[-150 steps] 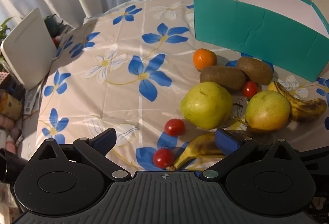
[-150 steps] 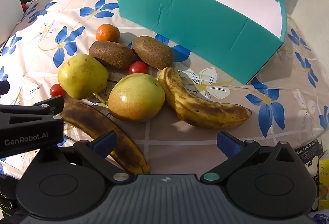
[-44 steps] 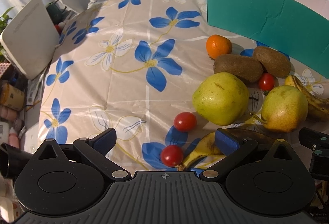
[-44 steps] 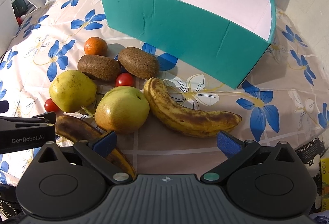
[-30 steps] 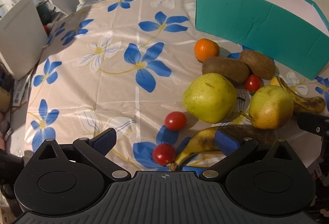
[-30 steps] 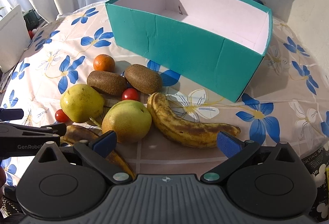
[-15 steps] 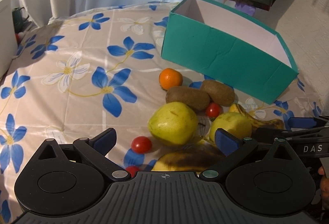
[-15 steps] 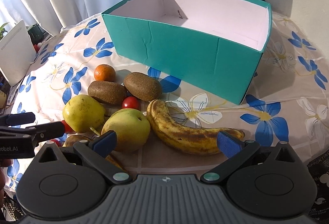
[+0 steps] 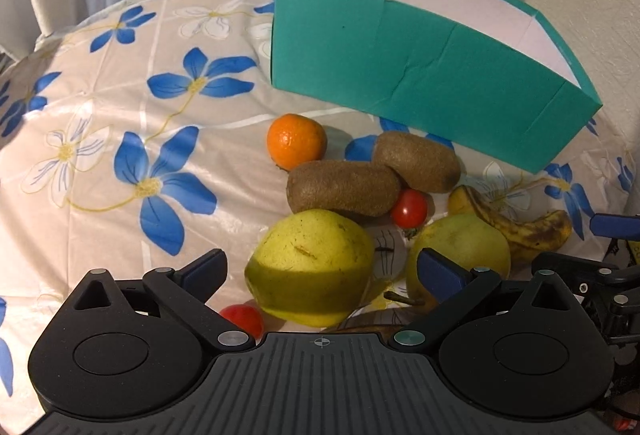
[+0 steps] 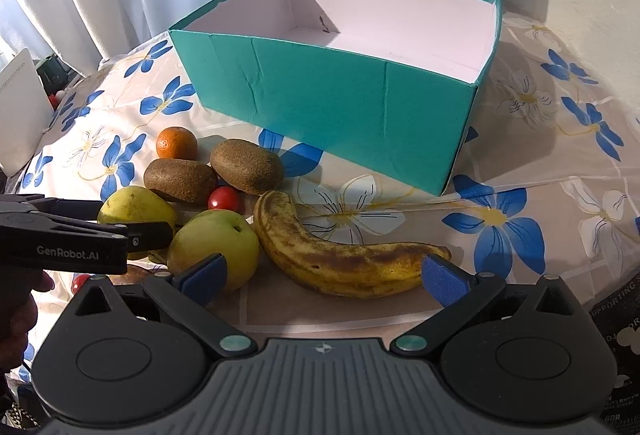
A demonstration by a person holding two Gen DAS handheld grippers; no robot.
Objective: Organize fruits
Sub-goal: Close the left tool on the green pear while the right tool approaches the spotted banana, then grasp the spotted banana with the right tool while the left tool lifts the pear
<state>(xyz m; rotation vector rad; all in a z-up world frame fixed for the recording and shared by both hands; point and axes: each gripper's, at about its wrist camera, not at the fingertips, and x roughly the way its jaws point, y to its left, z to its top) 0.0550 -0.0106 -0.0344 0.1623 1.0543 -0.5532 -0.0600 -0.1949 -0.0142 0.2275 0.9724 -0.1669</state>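
Observation:
Fruit lies in front of an empty teal box (image 9: 420, 75) (image 10: 328, 103) on a flowered tablecloth. My left gripper (image 9: 320, 269) is open, its fingers on either side of a yellow pear (image 9: 312, 267). A second pear (image 9: 464, 251) (image 10: 214, 239), two kiwis (image 9: 344, 187) (image 9: 418, 161), a mandarin (image 9: 296, 141), cherry tomatoes (image 9: 409, 208) (image 9: 242, 317) and a spotted banana (image 10: 340, 255) lie close by. My right gripper (image 10: 324, 275) is open and empty, just in front of that banana.
A white flat object (image 10: 20, 115) leans at the table's left edge. White curtains hang behind the table. A wall stands at the right. A dark printed packet (image 10: 616, 315) lies at the right front edge. Another banana lies partly hidden under my left gripper.
Both grippers have moved forward toward the fruit. The left one now straddles the yellow pear. The right one has come down close to the spotted banana.

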